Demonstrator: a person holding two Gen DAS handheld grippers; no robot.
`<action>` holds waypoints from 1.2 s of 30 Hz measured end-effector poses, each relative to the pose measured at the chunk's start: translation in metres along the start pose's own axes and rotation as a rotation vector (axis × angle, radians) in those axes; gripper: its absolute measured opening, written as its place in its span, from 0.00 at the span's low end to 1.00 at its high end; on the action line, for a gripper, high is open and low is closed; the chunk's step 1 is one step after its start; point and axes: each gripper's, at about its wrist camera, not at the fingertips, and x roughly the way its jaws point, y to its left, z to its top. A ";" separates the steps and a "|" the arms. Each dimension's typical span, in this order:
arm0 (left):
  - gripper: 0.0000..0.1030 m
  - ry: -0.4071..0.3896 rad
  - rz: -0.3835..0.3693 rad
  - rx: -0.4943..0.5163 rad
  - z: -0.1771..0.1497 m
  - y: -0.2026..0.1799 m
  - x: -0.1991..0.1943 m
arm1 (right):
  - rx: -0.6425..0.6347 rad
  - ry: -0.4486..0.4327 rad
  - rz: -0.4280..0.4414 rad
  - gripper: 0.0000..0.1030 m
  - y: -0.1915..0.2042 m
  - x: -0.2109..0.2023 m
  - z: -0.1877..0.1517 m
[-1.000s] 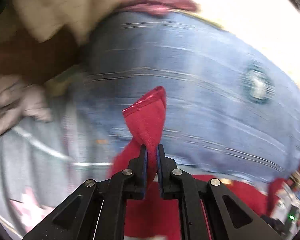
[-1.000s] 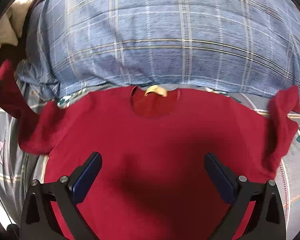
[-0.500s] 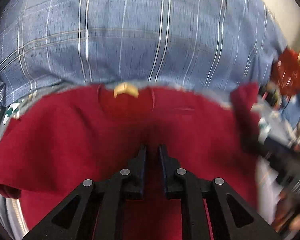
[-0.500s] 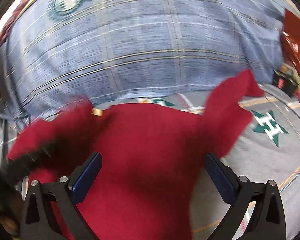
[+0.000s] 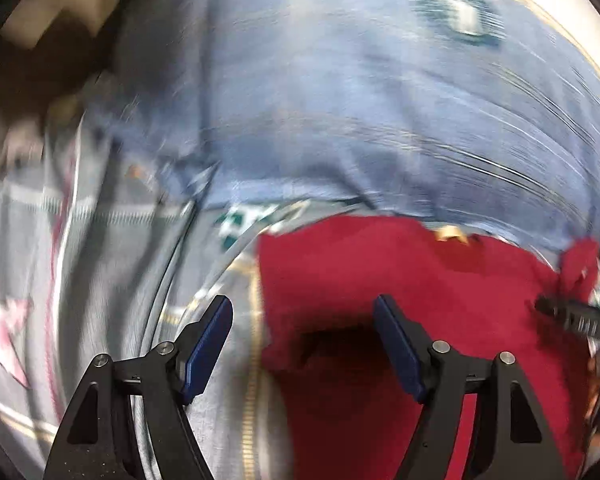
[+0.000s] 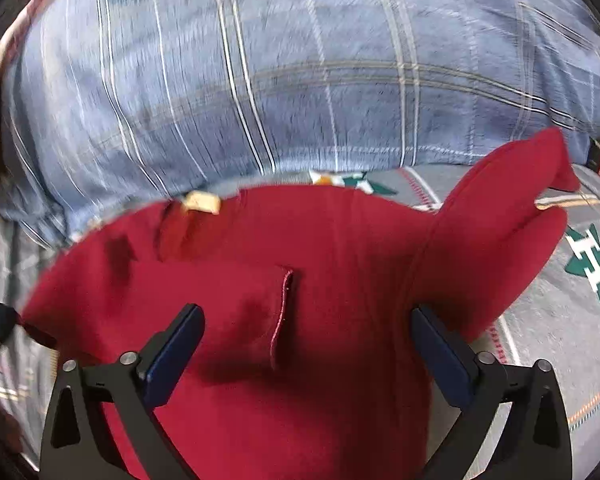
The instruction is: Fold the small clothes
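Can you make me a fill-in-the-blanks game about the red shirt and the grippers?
1. The little shirt is the colour ____.
2. One sleeve is folded onto the shirt; the other sleeve sticks out toward the ____ of the right wrist view.
3. The blue blanket behind the shirt has a ____ pattern.
4. Between the right gripper fingers lies the ____.

Missing words: red; right; plaid; shirt

Both wrist cams look steeply down, close over the bedding. Left cam sits over the left edge of the red shirt (image 5: 440,300); right cam over the shirt's middle (image 6: 300,280). Shared: shirt and plaid cloth (image 6: 300,80) behind.
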 end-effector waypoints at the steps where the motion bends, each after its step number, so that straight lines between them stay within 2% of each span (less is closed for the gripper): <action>1: 0.70 0.020 0.002 -0.030 -0.001 0.004 0.008 | -0.049 0.001 -0.026 0.84 0.007 0.006 -0.002; 2: 0.70 0.043 -0.002 -0.050 0.003 0.009 0.012 | -0.101 -0.014 -0.047 0.61 0.012 0.008 -0.005; 4: 0.70 0.050 -0.004 -0.060 0.005 0.015 0.019 | -0.224 -0.004 -0.005 0.19 0.026 0.020 -0.009; 5: 0.70 0.040 0.002 -0.057 0.005 0.017 0.018 | -0.232 -0.022 -0.011 0.21 0.028 0.019 -0.009; 6: 0.71 0.034 0.008 -0.049 0.005 0.016 0.019 | -0.251 -0.017 -0.026 0.18 0.032 0.019 -0.008; 8: 0.71 0.036 0.018 -0.027 0.003 0.014 0.021 | -0.285 -0.027 -0.035 0.04 0.038 0.015 -0.004; 11: 0.73 0.047 0.005 -0.010 -0.002 0.010 0.016 | -0.256 -0.102 -0.020 0.04 0.031 -0.007 0.007; 14: 0.70 0.031 0.007 -0.001 -0.008 0.011 -0.003 | -0.215 -0.150 -0.104 0.04 0.016 -0.013 0.015; 17: 0.71 0.023 0.023 0.025 -0.011 0.007 -0.006 | -0.152 -0.094 -0.140 0.06 -0.005 0.005 0.014; 19: 0.71 0.033 0.032 0.021 -0.013 0.006 -0.007 | -0.112 -0.042 -0.123 0.11 -0.012 0.012 0.009; 21: 0.71 0.041 0.021 -0.002 -0.015 0.007 -0.007 | -0.067 -0.023 -0.058 0.22 -0.021 0.003 0.000; 23: 0.71 0.049 0.009 -0.013 -0.014 0.006 -0.008 | -0.033 -0.048 -0.026 0.58 -0.022 -0.016 -0.011; 25: 0.71 0.046 0.010 -0.007 -0.014 0.003 -0.010 | -0.052 -0.088 -0.029 0.68 -0.016 -0.032 -0.020; 30: 0.71 0.045 0.002 0.047 -0.017 -0.008 -0.016 | -0.035 -0.081 0.028 0.68 -0.008 -0.036 -0.027; 33: 0.71 0.040 0.005 0.082 -0.018 -0.015 -0.017 | 0.010 -0.020 0.079 0.68 -0.008 -0.021 -0.030; 36: 0.71 0.048 -0.005 0.084 -0.019 -0.018 -0.016 | 0.014 -0.003 0.099 0.68 -0.006 -0.016 -0.033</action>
